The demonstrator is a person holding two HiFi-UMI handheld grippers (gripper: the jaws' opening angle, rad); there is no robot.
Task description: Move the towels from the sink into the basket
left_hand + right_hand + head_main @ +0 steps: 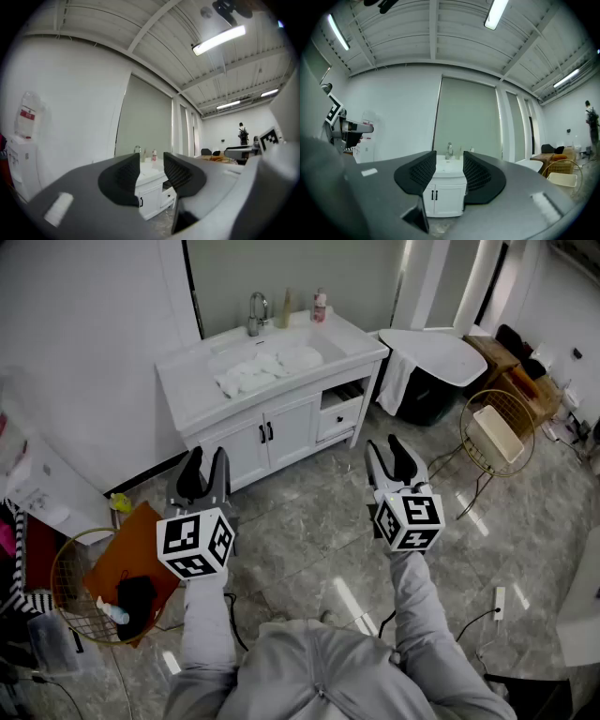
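The left tongs (206, 457) are slightly spread, with a narrow gap between the pads and nothing in it; in the left gripper view (151, 159) only the far cabinet front shows through the gap. The right tongs (392, 448) stand spread about as far and are likewise empty and touching nothing. Their own view (450, 157) frames the faucet (449, 151) between the pads. Both are held level over the floor, pointing at the white desk (187, 390), well apart from it.

The towels (267, 367) lie in the sink (234, 352), just in front of the faucet. They form a crumpled white heap of several soft lumps. Its long axis runs along the basin, parallel to the desk's front edge.

A gold wire basket (466, 418) stands on the floor at the right. A round wire basket (58, 568) stands at the left.
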